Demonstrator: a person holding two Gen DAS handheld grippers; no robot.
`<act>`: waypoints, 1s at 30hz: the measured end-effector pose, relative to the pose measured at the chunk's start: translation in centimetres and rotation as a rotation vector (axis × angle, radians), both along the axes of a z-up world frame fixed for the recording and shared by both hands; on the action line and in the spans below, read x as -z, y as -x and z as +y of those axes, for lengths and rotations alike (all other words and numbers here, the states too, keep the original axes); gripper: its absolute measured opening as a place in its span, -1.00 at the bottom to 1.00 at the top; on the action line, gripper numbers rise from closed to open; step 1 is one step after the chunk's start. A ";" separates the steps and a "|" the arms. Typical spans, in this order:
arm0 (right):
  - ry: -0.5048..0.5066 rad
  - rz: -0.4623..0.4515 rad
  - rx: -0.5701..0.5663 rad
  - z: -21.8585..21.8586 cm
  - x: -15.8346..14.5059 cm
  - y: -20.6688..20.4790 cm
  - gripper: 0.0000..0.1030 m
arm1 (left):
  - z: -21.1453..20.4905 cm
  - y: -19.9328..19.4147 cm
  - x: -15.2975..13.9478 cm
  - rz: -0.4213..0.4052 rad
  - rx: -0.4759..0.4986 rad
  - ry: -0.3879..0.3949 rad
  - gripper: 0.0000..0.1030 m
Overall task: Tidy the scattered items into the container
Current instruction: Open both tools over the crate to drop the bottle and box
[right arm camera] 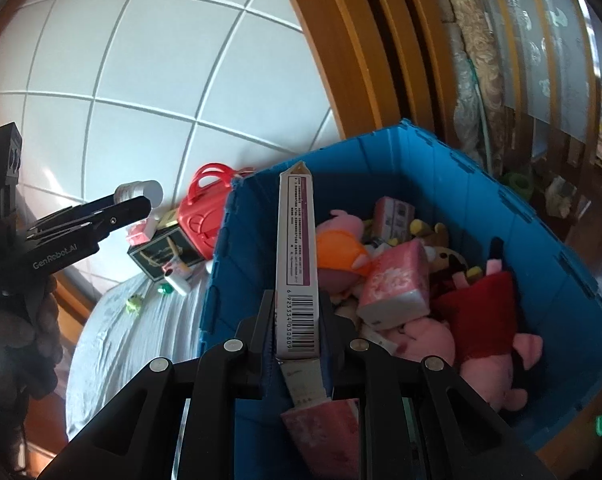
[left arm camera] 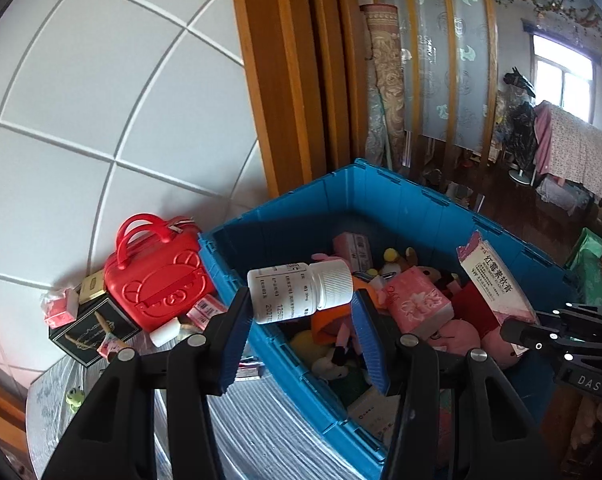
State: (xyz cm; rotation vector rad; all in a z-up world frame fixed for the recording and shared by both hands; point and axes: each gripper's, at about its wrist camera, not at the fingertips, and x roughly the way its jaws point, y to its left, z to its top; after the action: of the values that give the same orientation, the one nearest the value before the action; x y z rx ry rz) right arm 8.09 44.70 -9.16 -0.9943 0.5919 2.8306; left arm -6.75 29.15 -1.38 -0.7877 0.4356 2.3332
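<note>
From the left wrist view, a white plastic pill bottle with a ribbed white cap (left arm camera: 301, 290) is seen clamped sideways between the blue-padded jaws of the left gripper (left arm camera: 301, 312), held above the near wall of the big blue plastic crate (left arm camera: 285, 208). Inside the crate, a pink tissue pack (left arm camera: 417, 304), soft toys and small boxes are piled. Left of the crate, on the pale cloth-covered surface (left arm camera: 261, 428), a red plastic toy handbag (left arm camera: 157, 276) is stood against a black box with gold print (left arm camera: 89, 330). At the right edge, the right gripper (left arm camera: 519, 334) is seen with a long pink-and-white carton (left arm camera: 495, 280) reaching out from it over the crate.

From the right wrist view, that carton (right arm camera: 297, 264) is caught edge-on, its barcode end pinched between the closed jaws of the right gripper (right arm camera: 297, 332), its far end pointed over the crate's interior (right arm camera: 481, 200). A red plush (right arm camera: 481, 312) and pink pig toys (right arm camera: 429, 340) are lying within. At the left, the left gripper (right arm camera: 141, 200) is seen from the side, the bottle's cap (right arm camera: 147, 192) protruding past its fingers.
</note>
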 end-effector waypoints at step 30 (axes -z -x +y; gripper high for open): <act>-0.024 0.043 0.220 5.2 0.5 -5.0 0.97 | 9.6 -2.7 2.1 -0.042 0.141 0.042 1.00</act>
State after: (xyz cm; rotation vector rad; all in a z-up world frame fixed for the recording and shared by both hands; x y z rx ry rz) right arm 13.05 49.90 -9.63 -0.8113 0.6272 2.6641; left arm -4.09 38.73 -3.52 -0.7981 0.5071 2.1799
